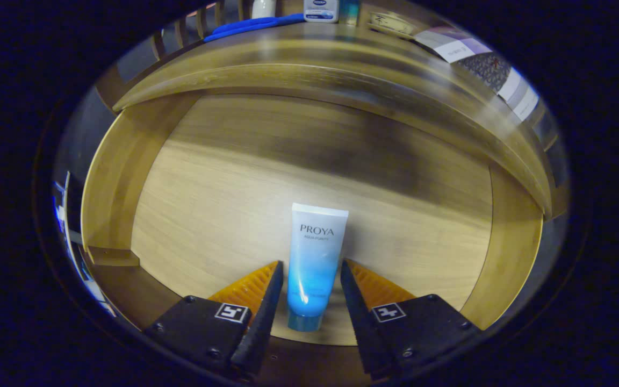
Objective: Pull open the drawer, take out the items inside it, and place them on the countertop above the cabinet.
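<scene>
Fingers are spread apart right now, one on each side of the tube (314, 263), and as far as I can tell neither pad is touching it yet, so my gripper (311, 269) is just straddling it. The tube lies flat on the floor of the pulled-open drawer (121, 161), cap end toward me at 6 o'clock between the fingers, crimped flat end pointing off to 12 o'clock just past the tips. It's a glossy plastic squeeze tube, white at the far end fading to blue near the cap. My guess: light, soft-walled, a bit slick, so it'll dent and maybe squirt sideways if I clamp hard. I'd pinch it across the middle of the body where it's fullest, not at the thin crimp and not on the cap, and close gently. The ribbed pads should help with the slippery skin. Drawer itself is pale wood grain, smooth flat bottom, low side walls at 9 and 3 o'clock. Up at 12 o'clock is the countertop (342, 54), same wood look, already carrying a small white and blue box (321, 9) and something long and blue (250, 26) at about 11.
</scene>
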### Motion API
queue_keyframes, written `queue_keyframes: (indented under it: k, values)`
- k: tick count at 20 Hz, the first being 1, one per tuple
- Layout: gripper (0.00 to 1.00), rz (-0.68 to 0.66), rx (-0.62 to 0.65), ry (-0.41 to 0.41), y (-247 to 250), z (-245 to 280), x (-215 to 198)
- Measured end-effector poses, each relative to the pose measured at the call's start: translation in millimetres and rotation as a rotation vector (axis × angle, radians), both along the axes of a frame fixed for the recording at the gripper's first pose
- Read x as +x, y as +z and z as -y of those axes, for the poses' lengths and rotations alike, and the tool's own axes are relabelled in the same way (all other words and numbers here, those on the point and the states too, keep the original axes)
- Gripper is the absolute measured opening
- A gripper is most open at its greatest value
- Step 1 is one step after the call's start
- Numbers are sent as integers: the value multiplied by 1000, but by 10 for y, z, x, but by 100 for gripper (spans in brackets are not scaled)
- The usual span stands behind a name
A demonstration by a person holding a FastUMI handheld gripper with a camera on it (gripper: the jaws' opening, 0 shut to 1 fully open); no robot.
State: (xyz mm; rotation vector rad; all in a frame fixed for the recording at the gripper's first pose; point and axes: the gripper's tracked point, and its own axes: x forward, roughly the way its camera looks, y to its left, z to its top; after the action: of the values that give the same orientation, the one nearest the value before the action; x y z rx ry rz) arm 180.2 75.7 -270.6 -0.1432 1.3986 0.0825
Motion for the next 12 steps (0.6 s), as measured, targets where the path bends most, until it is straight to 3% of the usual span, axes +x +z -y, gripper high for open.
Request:
queue_keyframes:
  k: [4,12]
  values:
    - [51,32,1,21,17,-20,6]
    - [47,149,40,33,480,-33,31]
